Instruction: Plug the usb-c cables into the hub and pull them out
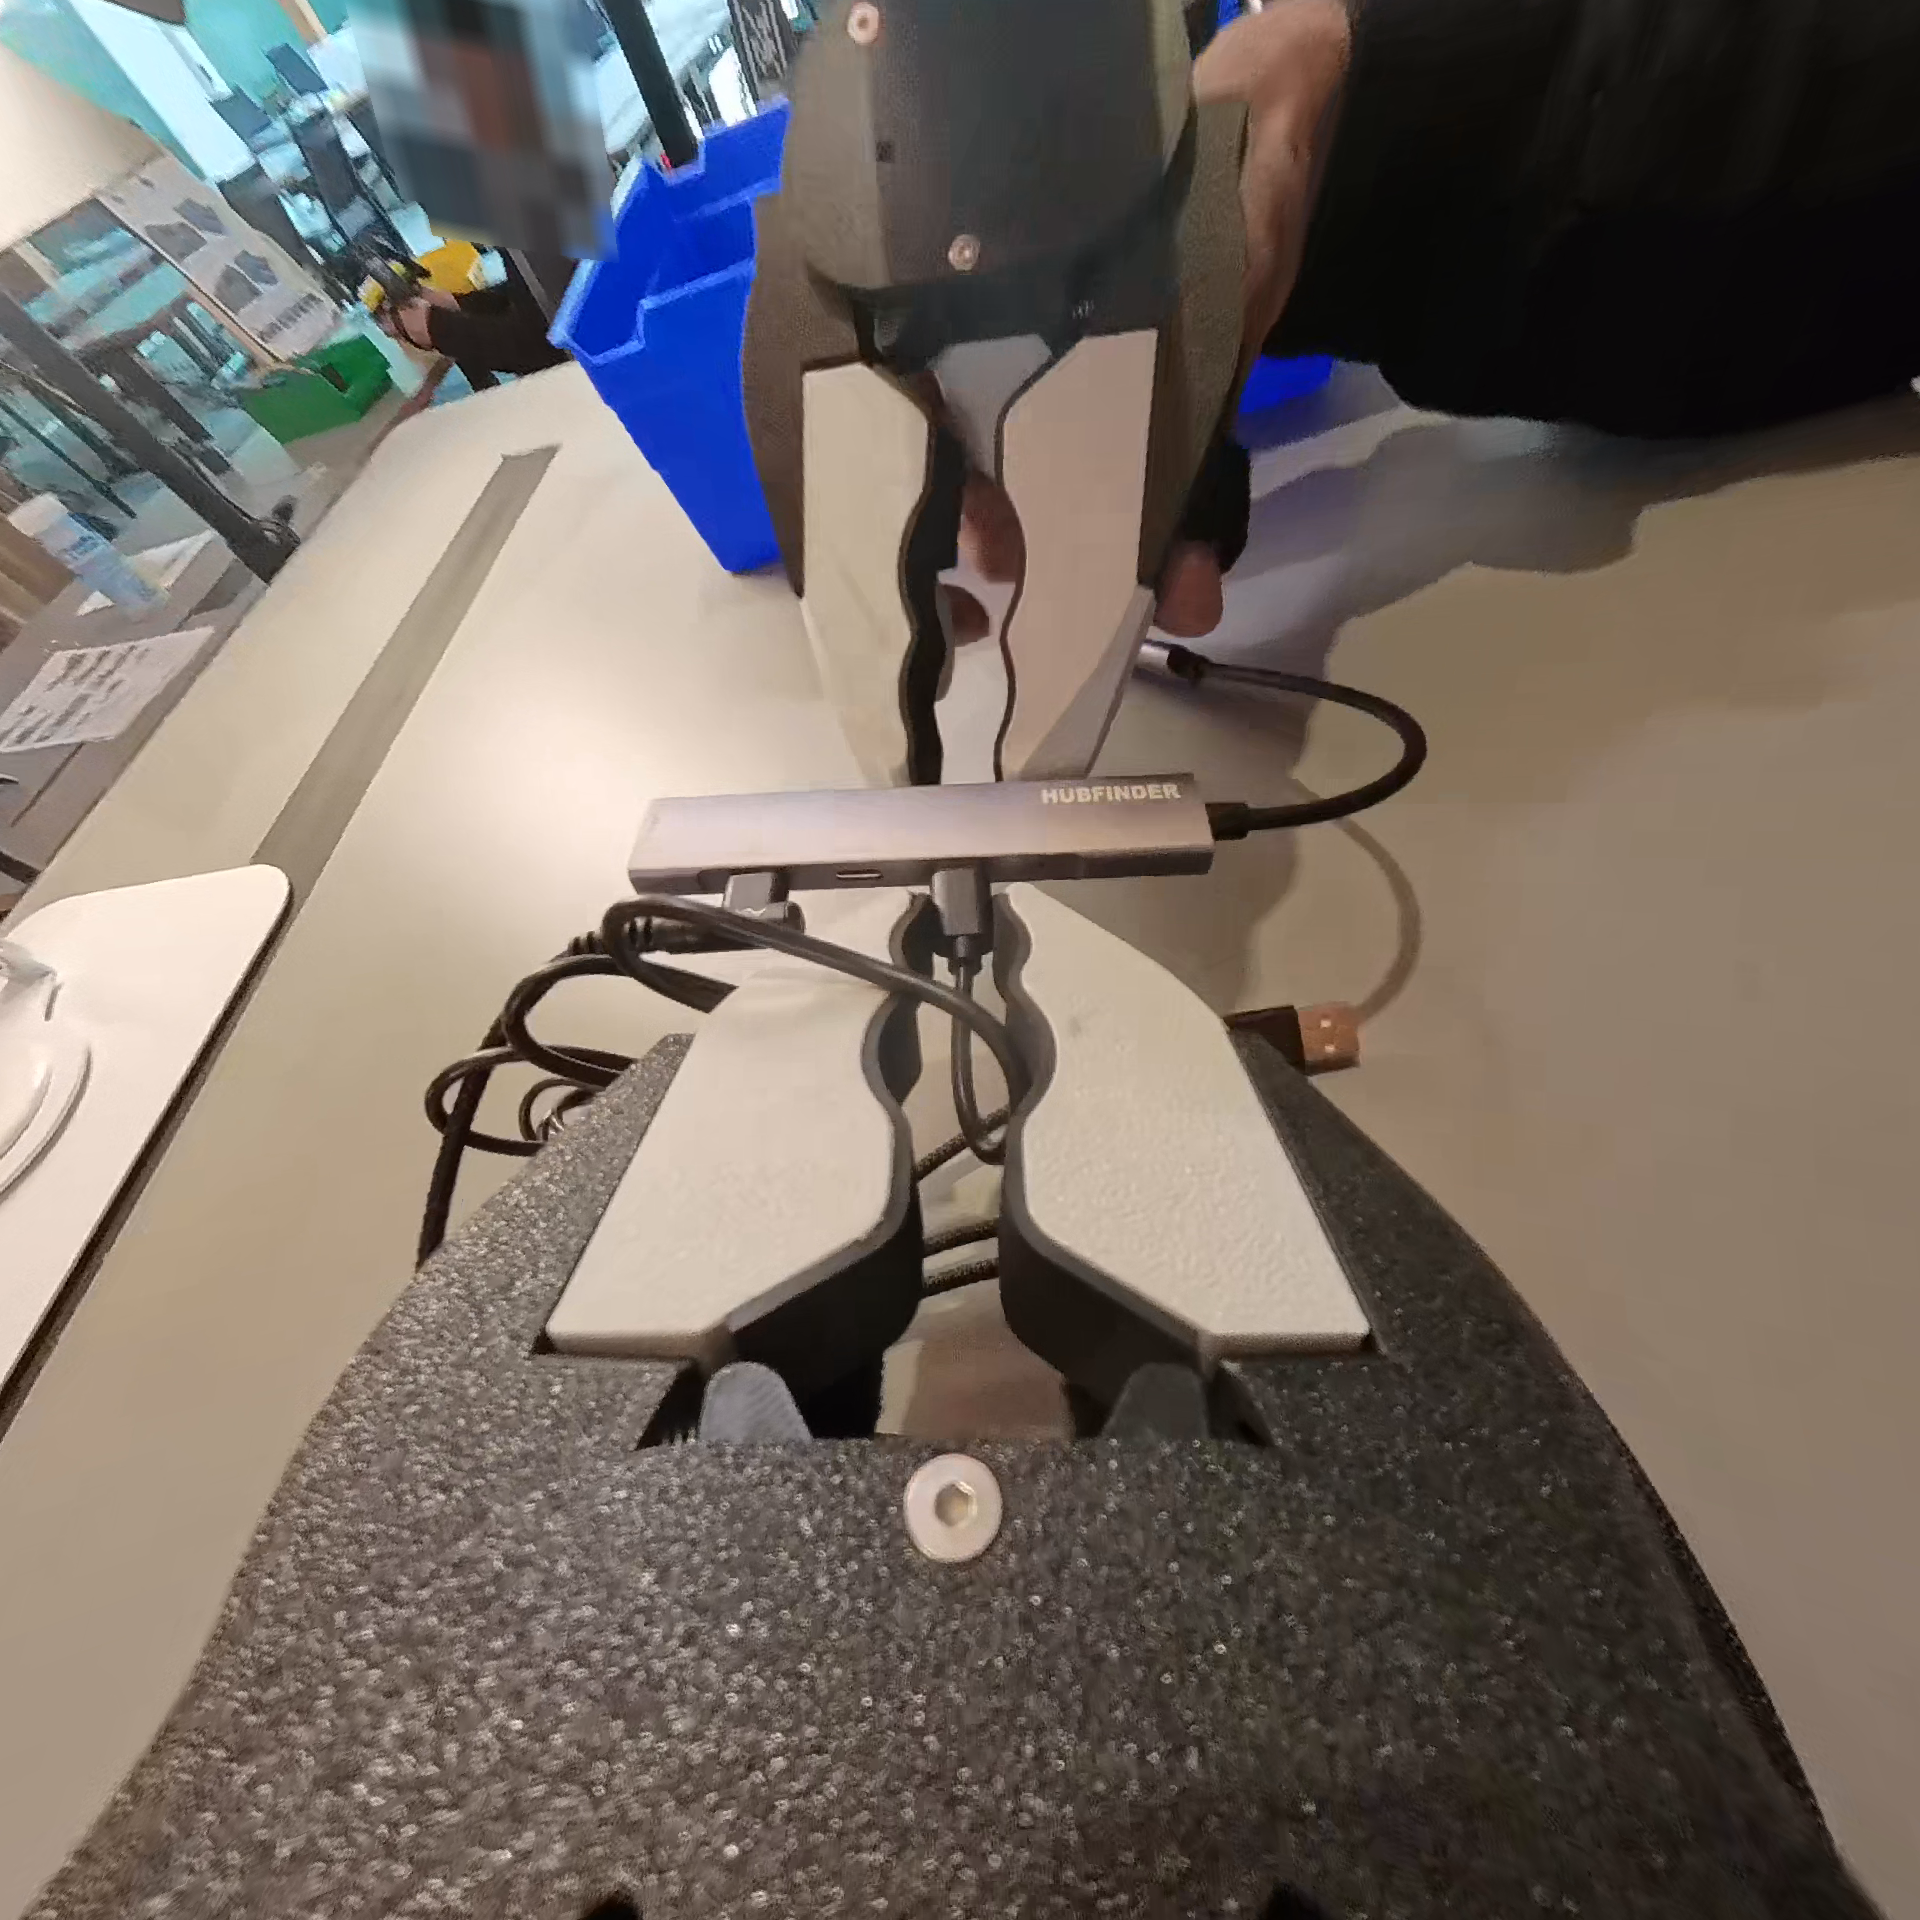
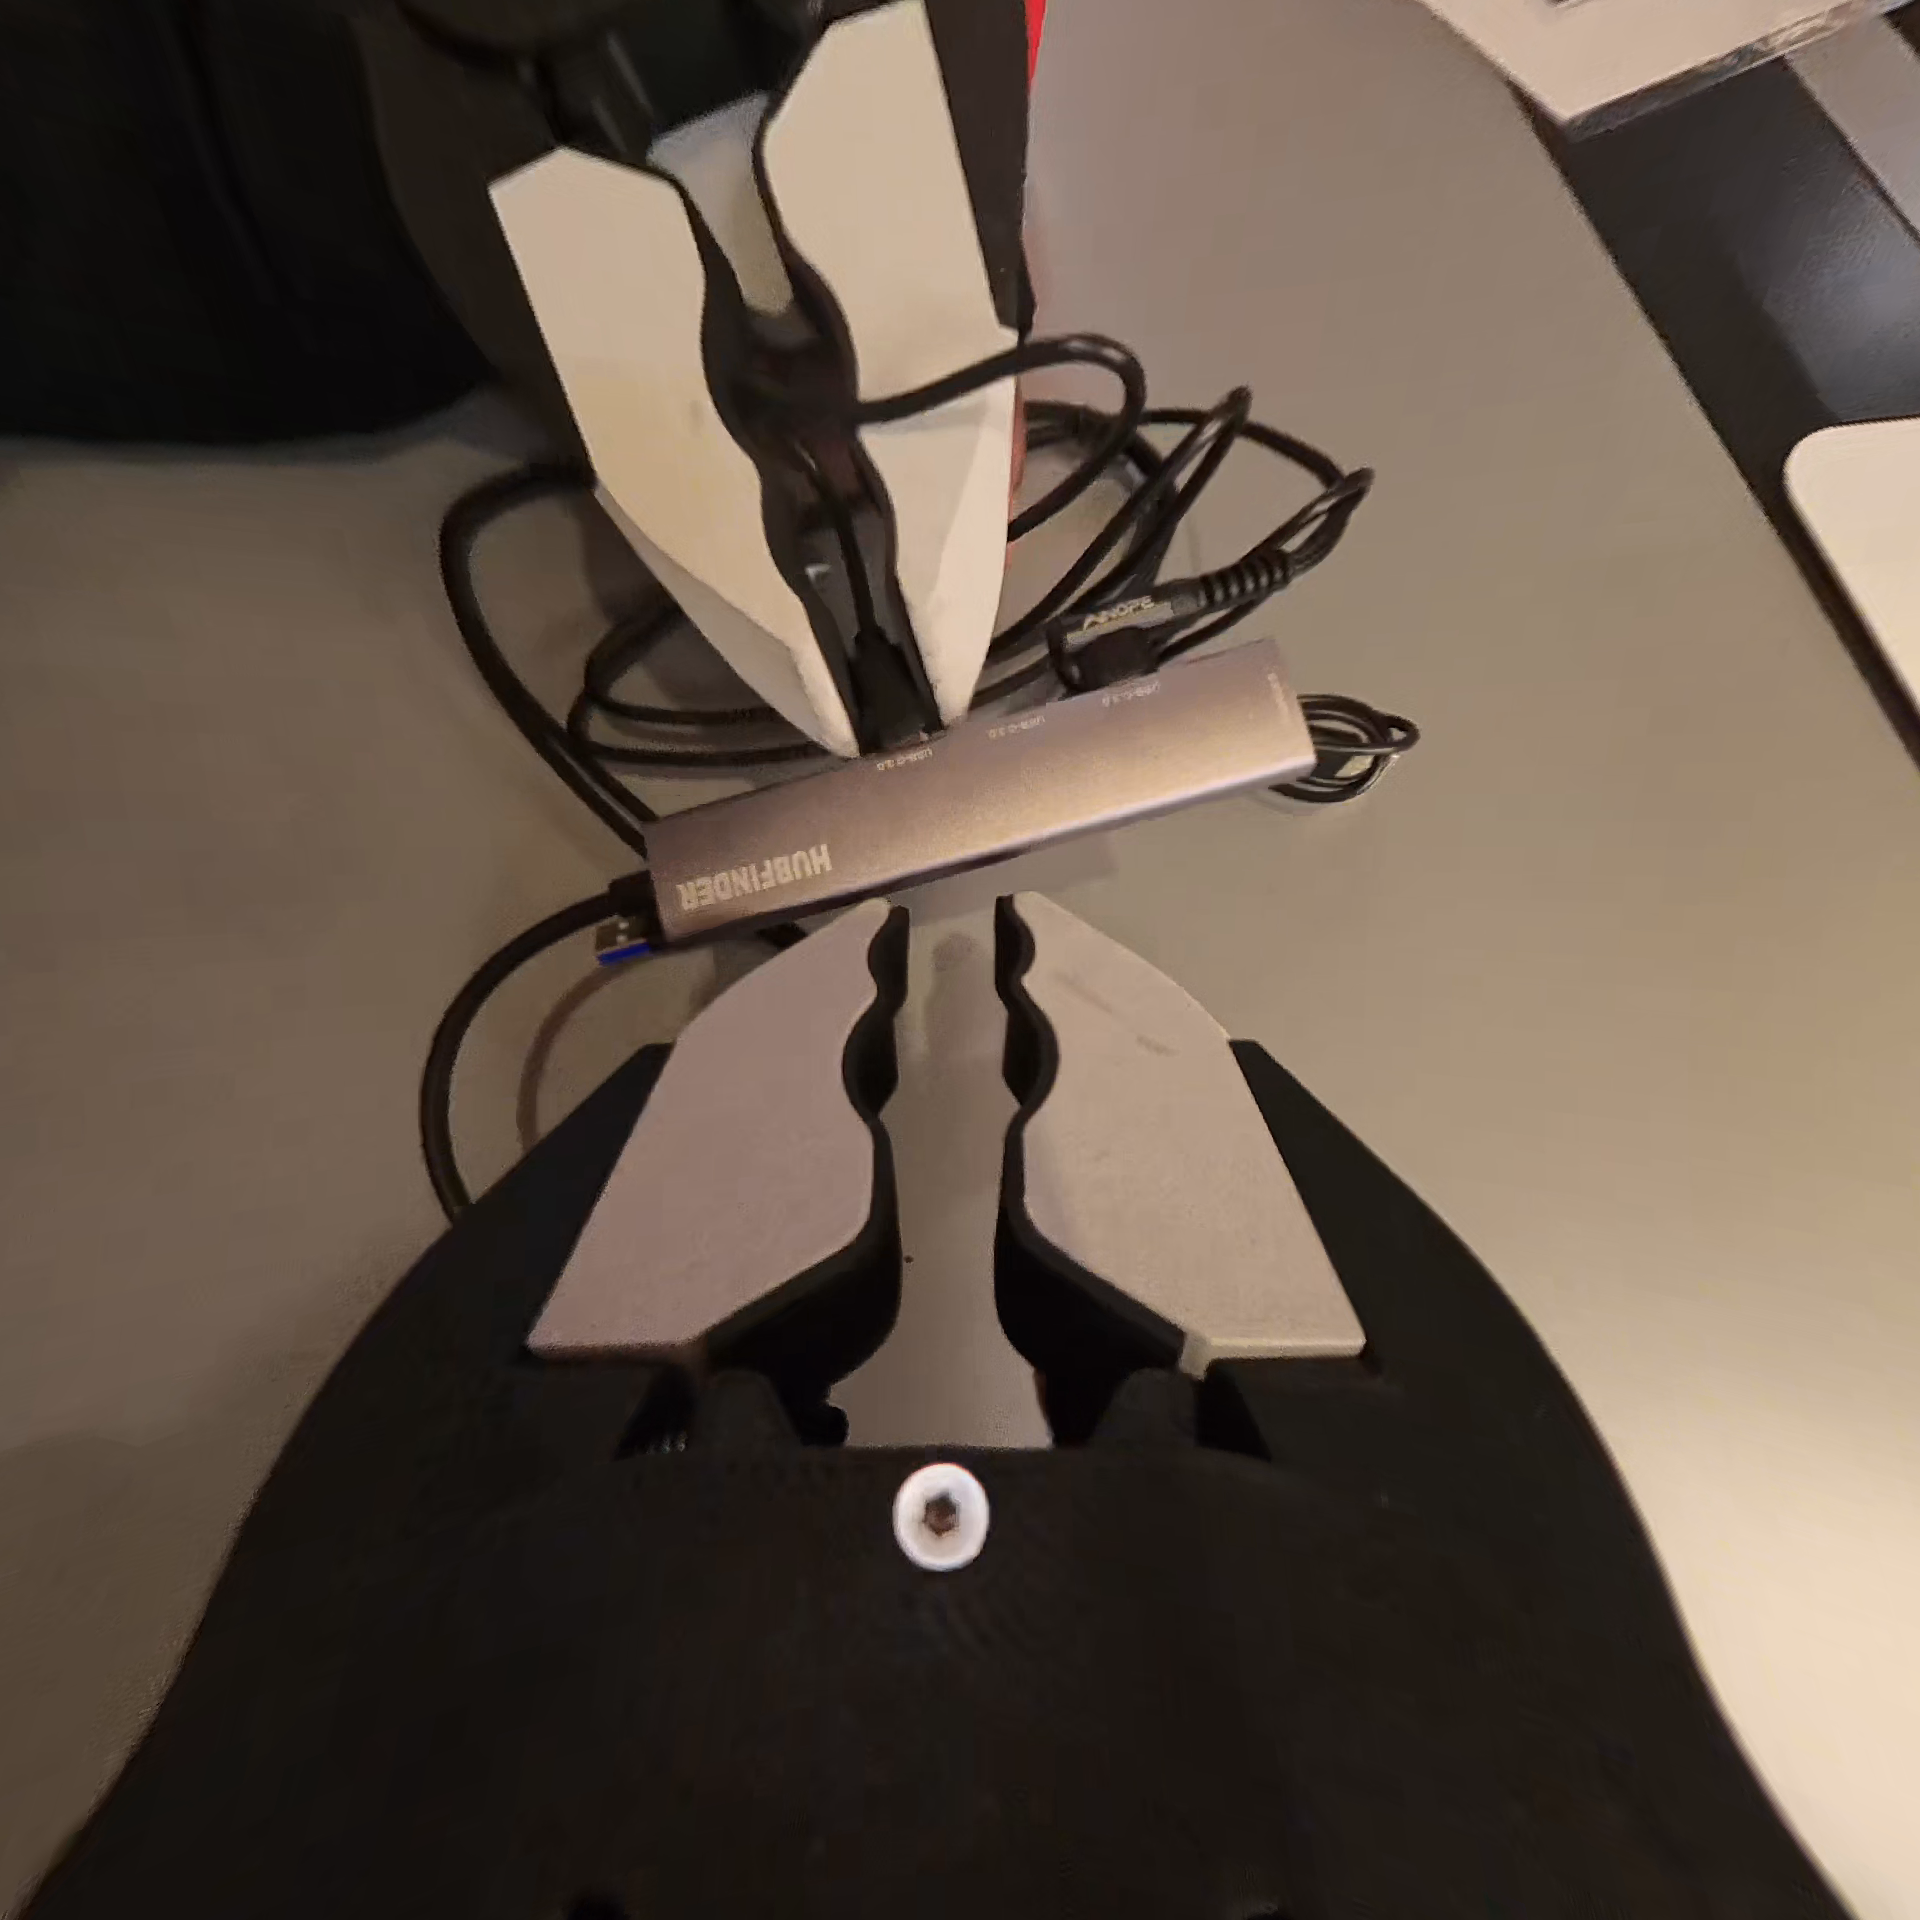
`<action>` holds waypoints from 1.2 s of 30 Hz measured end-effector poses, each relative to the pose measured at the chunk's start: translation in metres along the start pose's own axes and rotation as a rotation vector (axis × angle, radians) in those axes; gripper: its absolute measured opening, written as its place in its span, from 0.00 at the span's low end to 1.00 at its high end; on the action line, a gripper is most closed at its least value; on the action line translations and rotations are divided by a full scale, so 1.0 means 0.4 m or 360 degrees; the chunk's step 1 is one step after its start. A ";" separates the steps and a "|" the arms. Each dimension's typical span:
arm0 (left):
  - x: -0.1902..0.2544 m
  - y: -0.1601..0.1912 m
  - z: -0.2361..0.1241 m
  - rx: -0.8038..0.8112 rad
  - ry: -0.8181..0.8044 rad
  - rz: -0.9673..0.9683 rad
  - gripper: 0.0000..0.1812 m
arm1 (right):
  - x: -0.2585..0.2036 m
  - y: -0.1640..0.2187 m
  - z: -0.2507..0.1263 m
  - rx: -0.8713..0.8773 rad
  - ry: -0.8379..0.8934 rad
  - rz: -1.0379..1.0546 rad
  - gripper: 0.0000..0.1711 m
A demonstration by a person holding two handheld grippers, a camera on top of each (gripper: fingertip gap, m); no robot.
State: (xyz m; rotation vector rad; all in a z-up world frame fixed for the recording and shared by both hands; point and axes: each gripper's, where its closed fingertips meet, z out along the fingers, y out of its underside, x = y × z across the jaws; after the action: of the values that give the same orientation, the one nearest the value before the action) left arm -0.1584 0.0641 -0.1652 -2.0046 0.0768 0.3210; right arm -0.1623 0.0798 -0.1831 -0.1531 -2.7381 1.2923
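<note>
**Two grippers meet at the hub**

A slim grey metal hub (image 1: pixel 921 834) lies flat on the pale table (image 1: pixel 1558 1039), bearing a white brand word at one end and tiny port markings along one edge; I leave the wording unquoted. The left gripper (image 1: pixel 961 925) has its jaws drawn close around a grey usb-c plug (image 1: pixel 958 902) seated in the hub's near side. A second plug (image 1: pixel 756 894) sits in a port farther left, its connector body printed with small lettering. Black cables (image 1: pixel 540 1070) lie tangled beside them. The right gripper (image 2: pixel 951 914) stands at the hub's opposite edge, jaws narrowly parted and touching the hub; whether they clamp it cannot be told. A blue bin (image 1: pixel 675 343) stands beyond.
</note>
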 end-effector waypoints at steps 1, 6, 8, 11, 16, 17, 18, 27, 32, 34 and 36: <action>0.003 0.007 0.003 -0.0033 0.0013 0.0004 0.06 | -0.002 0.010 0.010 -0.0041 -0.0016 -0.0041 0.09; 0.018 0.029 0.028 -0.0078 0.0071 -0.0064 0.06 | -0.011 0.059 0.070 -0.0249 -0.0082 -0.0249 0.02; 0.026 0.026 0.036 -0.0101 0.0100 -0.0085 0.06 | -0.014 0.074 0.093 -0.0318 -0.0063 -0.0349 0.00; 0.029 0.049 0.040 -0.0236 0.0090 -0.0071 0.06 | -0.022 0.063 0.096 -0.0293 -0.0085 -0.0342 0.00; 0.038 0.019 0.054 -0.0319 0.0088 -0.0077 0.06 | -0.026 0.048 0.104 -0.0334 -0.0057 -0.0375 0.00; 0.034 0.020 0.050 -0.0351 0.0069 -0.0074 0.06 | -0.023 0.049 0.106 -0.0338 -0.0048 -0.0348 0.00; 0.030 0.015 0.042 -0.0346 0.0055 -0.0095 0.06 | -0.017 0.052 0.104 -0.0343 -0.0036 -0.0312 0.00; 0.009 -0.033 -0.063 -0.0042 -0.0105 -0.0365 0.06 | 0.045 -0.025 -0.027 0.0142 0.0464 -0.0499 0.11; 0.053 -0.067 -0.103 0.0126 -0.0061 -0.0567 0.06 | -0.010 -0.101 -0.079 0.0344 0.0687 -0.0972 0.17; 0.076 -0.084 -0.109 0.0186 -0.0022 -0.0642 0.06 | -0.032 -0.120 -0.080 0.0339 0.0717 -0.1105 0.19; 0.097 -0.103 -0.109 0.0245 -0.0002 -0.0701 0.06 | -0.065 -0.131 -0.074 0.0328 0.0686 -0.1211 0.20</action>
State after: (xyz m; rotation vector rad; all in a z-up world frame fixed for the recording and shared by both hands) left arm -0.1047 0.0467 -0.1213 -1.8099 -0.3283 0.0320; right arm -0.1347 0.0654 -0.1253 0.5140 -1.9669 1.1200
